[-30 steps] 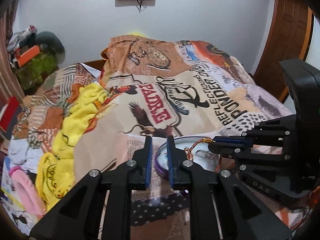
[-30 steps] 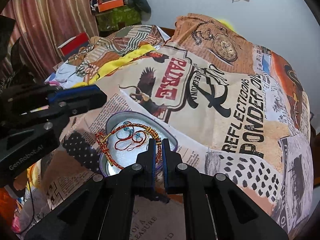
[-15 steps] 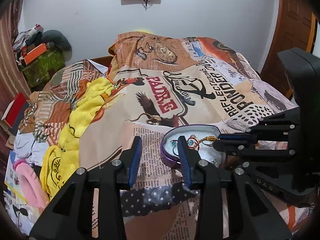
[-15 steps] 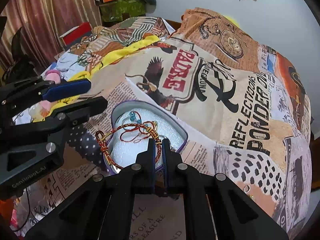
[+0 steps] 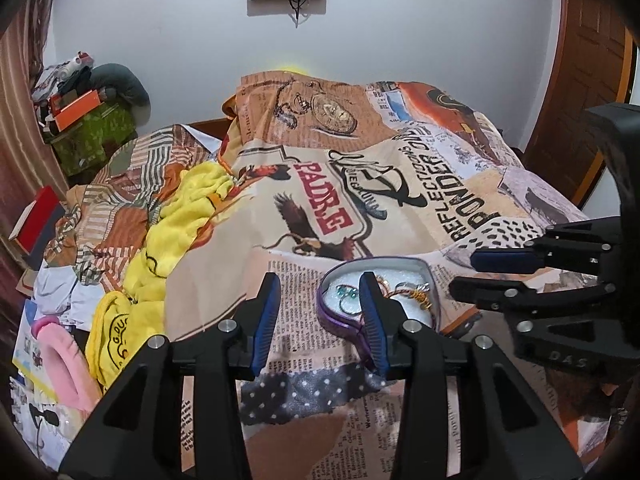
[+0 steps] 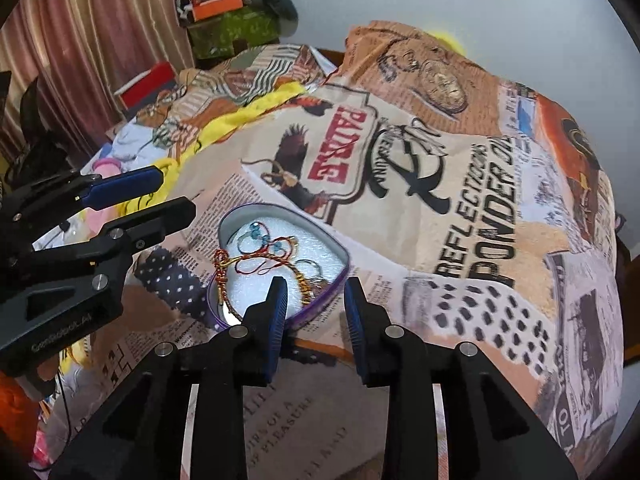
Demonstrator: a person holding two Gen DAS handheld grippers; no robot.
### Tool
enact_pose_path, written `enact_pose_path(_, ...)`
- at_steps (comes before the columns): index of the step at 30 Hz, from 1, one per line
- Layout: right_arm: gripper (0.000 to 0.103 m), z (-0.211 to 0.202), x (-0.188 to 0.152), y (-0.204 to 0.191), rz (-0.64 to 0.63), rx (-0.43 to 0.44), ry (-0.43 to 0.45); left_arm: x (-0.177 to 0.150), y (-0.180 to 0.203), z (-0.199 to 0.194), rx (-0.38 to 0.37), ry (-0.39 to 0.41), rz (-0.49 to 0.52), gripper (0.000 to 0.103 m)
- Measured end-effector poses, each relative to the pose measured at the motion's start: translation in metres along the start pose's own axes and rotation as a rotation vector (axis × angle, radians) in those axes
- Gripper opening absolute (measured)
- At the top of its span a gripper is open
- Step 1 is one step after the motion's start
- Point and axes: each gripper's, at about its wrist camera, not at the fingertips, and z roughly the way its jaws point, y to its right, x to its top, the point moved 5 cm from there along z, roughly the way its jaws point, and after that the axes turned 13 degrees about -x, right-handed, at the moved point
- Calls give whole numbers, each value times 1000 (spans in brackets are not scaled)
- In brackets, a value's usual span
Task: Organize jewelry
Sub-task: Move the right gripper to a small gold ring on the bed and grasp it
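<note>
A purple heart-shaped tin (image 6: pixel 320 304) with white foam lies on the printed bedspread; it also shows in the left wrist view (image 5: pixel 336 322). Inside it lie a red-and-gold braided bracelet (image 6: pixel 260 260), blue-stone earrings (image 6: pixel 256 234) and a thin ring. My right gripper (image 6: pixel 316 300) is open and empty, just before the tin's near rim. My left gripper (image 5: pixel 320 312) is open and empty, its right finger in front of the tin's left side. Each gripper shows in the other's view, the left (image 6: pixel 132 200) and the right (image 5: pixel 480 272).
A printed bedspread (image 5: pixel 400 208) covers the bed. A yellow cloth (image 5: pixel 180 216) and a pink item (image 5: pixel 60 356) lie at the left. Boxes and clothes (image 5: pixel 84 120) pile at the far left corner. A wooden door (image 5: pixel 588 80) stands at the right.
Both grippers have opened. The right one has let go of the bracelet, which now lies in the tin. Both grippers have drawn back a little.
</note>
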Motion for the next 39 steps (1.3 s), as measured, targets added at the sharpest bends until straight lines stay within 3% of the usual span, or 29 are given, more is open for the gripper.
enact_pose_path(15,26,-37,-18,71,112,-78,79,27,65,10,-92,24,72,43)
enact_pose_path(27,26,-27,-60,119,177,-119,2,17,111,49,-163,-47,117,43)
enact_pose_path(33,26,-12,-66,118,192,-47,-52,9,112,64,-163,-75,110,43)
enact_pose_path(39,26,0,-57,96,110,-27,-61,7,110,67,-165,-81,120,43)
